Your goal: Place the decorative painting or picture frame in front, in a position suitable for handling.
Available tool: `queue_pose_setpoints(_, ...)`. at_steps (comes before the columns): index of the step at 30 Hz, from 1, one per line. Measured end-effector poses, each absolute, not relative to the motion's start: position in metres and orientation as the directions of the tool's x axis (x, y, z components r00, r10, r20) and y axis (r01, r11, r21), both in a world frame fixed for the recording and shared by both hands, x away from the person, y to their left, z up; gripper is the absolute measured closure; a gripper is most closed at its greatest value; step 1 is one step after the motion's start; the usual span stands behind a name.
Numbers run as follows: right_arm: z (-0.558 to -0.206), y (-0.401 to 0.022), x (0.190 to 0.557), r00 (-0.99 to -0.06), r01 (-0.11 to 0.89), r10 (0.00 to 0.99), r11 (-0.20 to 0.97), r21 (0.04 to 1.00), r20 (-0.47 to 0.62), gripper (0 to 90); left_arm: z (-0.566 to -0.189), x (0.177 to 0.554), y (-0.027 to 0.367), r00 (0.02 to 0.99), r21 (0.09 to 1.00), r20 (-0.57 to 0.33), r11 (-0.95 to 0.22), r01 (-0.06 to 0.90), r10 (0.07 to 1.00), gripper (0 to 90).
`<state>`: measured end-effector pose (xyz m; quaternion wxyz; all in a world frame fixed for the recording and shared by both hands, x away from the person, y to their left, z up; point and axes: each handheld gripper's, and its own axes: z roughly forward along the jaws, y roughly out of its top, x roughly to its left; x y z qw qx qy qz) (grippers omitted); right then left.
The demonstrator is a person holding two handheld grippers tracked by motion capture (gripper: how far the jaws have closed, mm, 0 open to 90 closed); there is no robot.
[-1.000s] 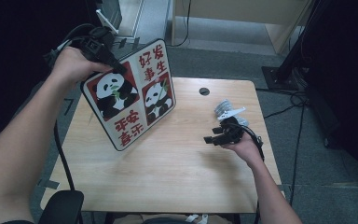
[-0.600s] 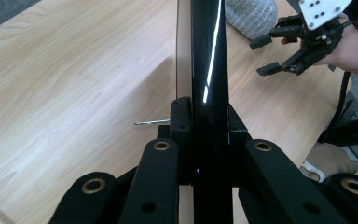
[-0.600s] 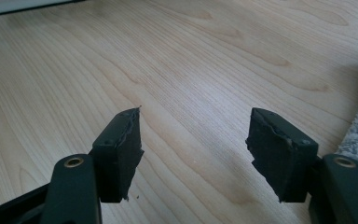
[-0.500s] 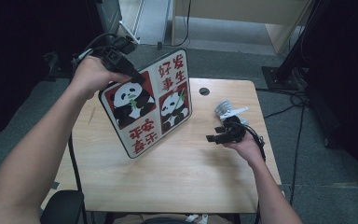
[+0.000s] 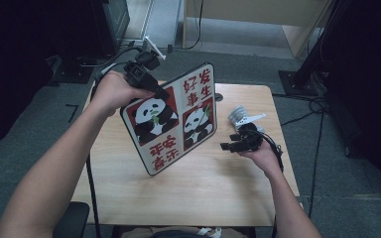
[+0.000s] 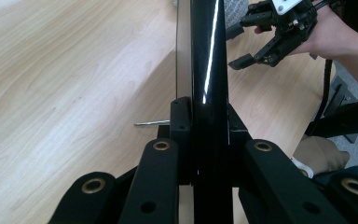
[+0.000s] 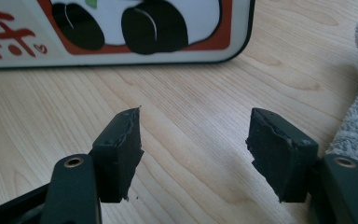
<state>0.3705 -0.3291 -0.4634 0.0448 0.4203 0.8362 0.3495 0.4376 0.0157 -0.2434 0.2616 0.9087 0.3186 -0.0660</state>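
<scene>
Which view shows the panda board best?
High view: the whole panda board faces the camera, tilted, clamped at its top edge by the left gripper. Left gripper view shows just its black edge; right gripper view just its lower corner.

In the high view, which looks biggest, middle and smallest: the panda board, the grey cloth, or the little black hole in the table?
1. panda board, by far the biggest, though it is lifted nearer the camera.
2. grey cloth, partly hidden by the right tongs.
3. black hole, partly behind the board.

Grey cloth [image 5: 240, 115] on wooden table [image 5: 203, 193] — black chair [image 5: 72, 220] below.
</scene>
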Motion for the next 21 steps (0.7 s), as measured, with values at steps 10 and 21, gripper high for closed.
queue_pose_setpoints(10,-0.4643,-0.3293,0.3712,-0.64,0.672,0.738,0.402,0.622,0.214,34.9,-0.2436,0.4328,0.0107,0.776,0.42,-0.305,-0.654,0.629,0.552,80.0)
queue_pose_setpoints(21,-0.4655,-0.334,0.3746,-0.629,0.667,0.75,0.385,0.638,0.204,35.0,-0.2483,0.4408,0.015,0.743,0.397,-0.348,-0.628,0.669,0.572,60.3)
